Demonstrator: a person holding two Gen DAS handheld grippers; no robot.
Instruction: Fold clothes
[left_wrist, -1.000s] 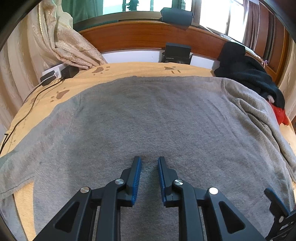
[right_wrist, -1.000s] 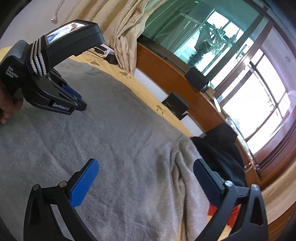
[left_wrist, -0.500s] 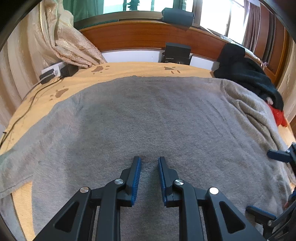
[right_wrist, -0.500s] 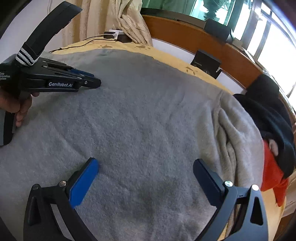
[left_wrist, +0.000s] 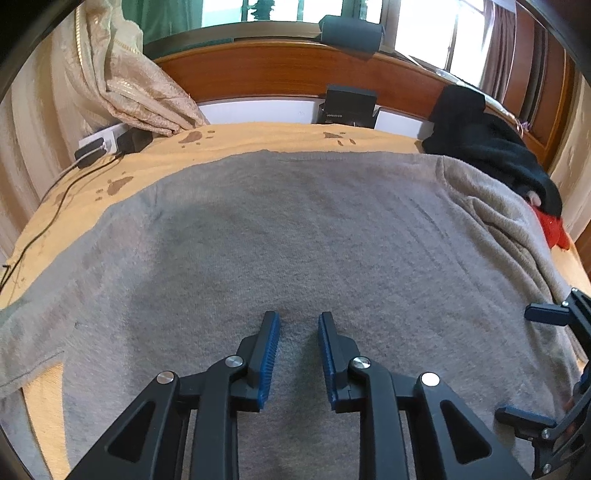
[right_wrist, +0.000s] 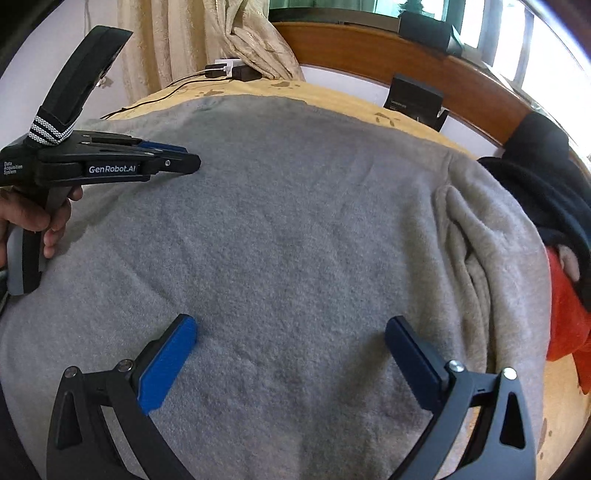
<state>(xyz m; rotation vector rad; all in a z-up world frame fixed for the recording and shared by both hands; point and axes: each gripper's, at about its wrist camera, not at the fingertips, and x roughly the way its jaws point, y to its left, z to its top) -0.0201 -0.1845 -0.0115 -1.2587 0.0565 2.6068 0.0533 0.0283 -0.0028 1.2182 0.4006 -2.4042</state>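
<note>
A grey sweater (left_wrist: 295, 229) (right_wrist: 295, 203) lies spread flat over a yellow bedsheet (left_wrist: 258, 136). Its right sleeve (right_wrist: 465, 240) is bunched in folds along the right side, and its left sleeve (left_wrist: 33, 332) trails off to the left. My left gripper (left_wrist: 298, 317) (right_wrist: 184, 160) hovers low over the sweater's near middle, jaws a narrow gap apart with nothing between them. A hand (right_wrist: 33, 218) holds its grip. My right gripper (right_wrist: 290, 325) (left_wrist: 532, 363) stands wide open just above the sweater's lower right part, holding nothing.
A black garment (left_wrist: 487, 147) and a red one (right_wrist: 565, 314) are piled at the bed's right edge. A wooden headboard (left_wrist: 280, 70) with a black box (left_wrist: 349, 105) closes the far side. A power strip with cables (left_wrist: 103, 142) and a beige curtain (left_wrist: 122, 85) sit far left.
The right gripper has rolled level and dipped toward the sweater, coming in at the right edge of the left wrist view. The left gripper stayed put, its gap slightly wider.
</note>
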